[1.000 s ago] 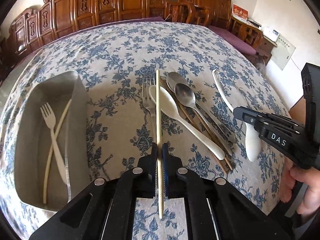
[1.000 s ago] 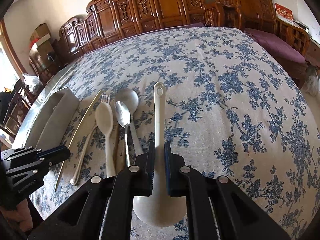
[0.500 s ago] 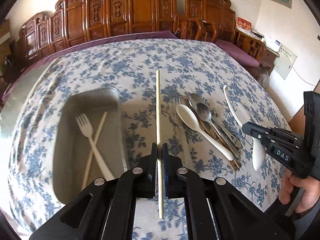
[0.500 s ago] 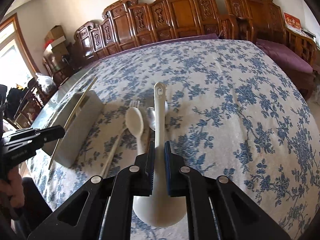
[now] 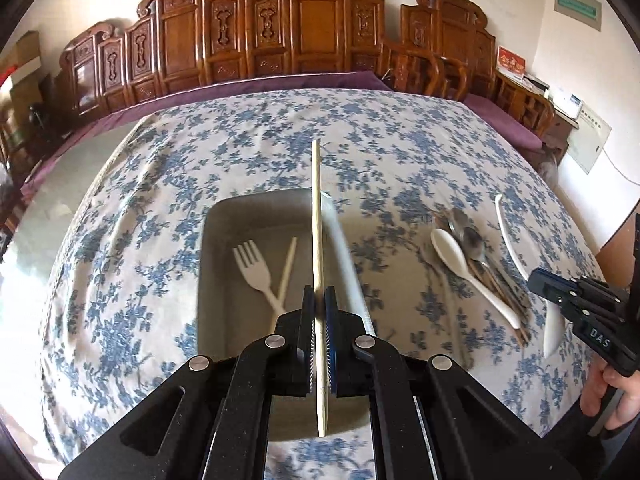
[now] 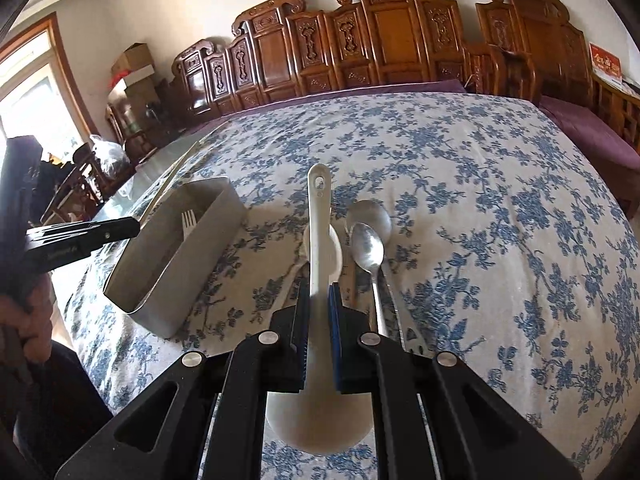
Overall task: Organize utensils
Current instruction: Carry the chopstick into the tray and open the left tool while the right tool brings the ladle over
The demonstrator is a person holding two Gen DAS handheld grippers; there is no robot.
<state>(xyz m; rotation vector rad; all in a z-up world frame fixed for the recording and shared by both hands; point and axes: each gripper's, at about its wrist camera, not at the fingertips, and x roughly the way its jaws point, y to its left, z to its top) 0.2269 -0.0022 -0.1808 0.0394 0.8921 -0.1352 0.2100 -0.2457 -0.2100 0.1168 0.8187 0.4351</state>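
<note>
Over the flowered desk (image 5: pixel 240 152), the metal tray (image 5: pixel 208 248) already holds a fork (image 5: pixel 256 270). The left gripper (image 5: pixel 319 312) pinches a chopstick (image 5: pixel 317 216) above it: lower it lengthwise, then release. The right gripper (image 6: pixel 319 312) clamps a white ladle (image 6: pixel 319 216) beside the loose spoons (image 6: pixel 370 240).

I am seeing a white tablecloth (image 5: pixel 400 152) showing a blue flower pattern, a dull grey metal tray (image 5: pixel 224 216) holding a cream fork (image 5: pixel 256 272), and a pale cream chopstick (image 5: pixel 318 240) sitting between my black left gripper's (image 5: pixel 319 300) blue pads; the right gripper (image 6: pixel 319 296) is gripping a white ladle (image 6: pixel 319 216) beside silver spoons (image 6: pixel 370 244), with reddish-brown carved chairs (image 5: pixel 312 24) standing behind
</note>
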